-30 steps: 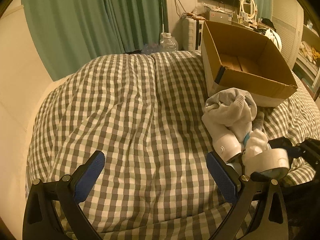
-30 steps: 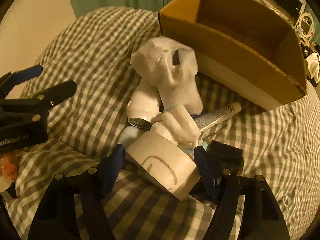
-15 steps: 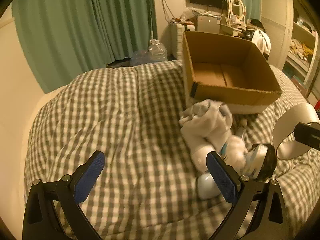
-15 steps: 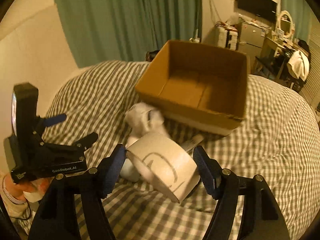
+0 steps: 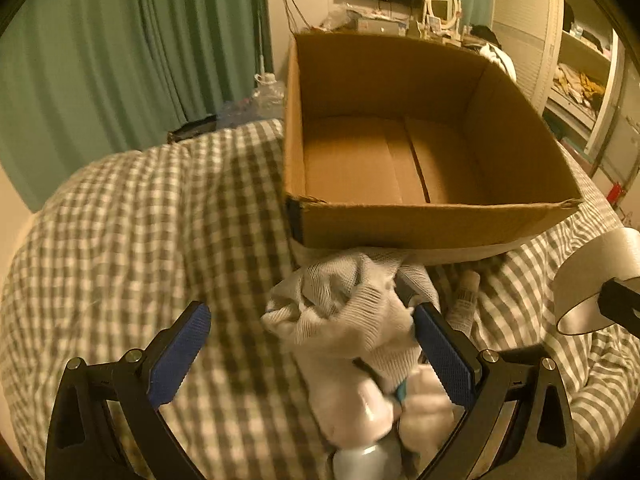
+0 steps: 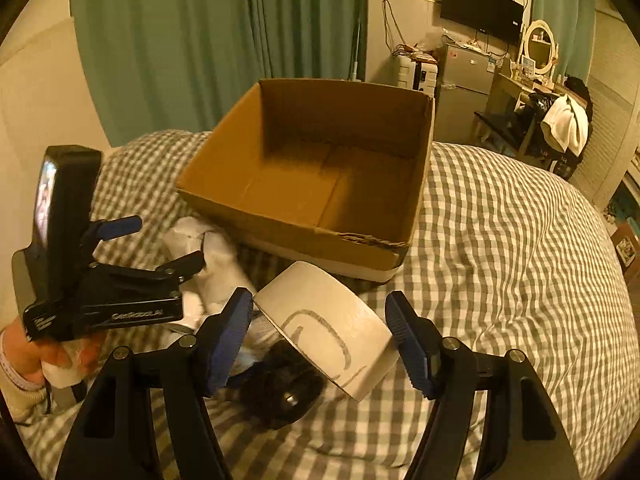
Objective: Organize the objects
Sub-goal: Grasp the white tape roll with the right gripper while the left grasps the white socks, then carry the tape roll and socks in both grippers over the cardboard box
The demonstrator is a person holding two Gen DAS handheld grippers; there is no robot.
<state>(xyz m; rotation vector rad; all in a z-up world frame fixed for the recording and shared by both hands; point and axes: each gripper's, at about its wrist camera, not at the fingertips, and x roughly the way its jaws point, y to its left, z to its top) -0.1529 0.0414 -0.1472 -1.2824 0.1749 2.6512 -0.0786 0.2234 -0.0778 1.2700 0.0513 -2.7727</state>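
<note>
Two grippers are working over the checked bed point(image 6: 520, 240). Furthest left, the left gripper point(image 5: 308, 354) is hanging with its fingers spread wide and holding nothing, a white sock point(image 5: 352, 312) lying between them against the right finger, just short of the cardboard box point(image 5: 432, 224). Further right, the right gripper point(image 6: 320, 344) is pinching a roll of tape point(image 6: 328, 330), its hole axis tilted across the fingers. Straight ahead and just beyond, the open box point(image 6: 288, 232) is waiting, so the right hand is nearer to dropping.
</note>
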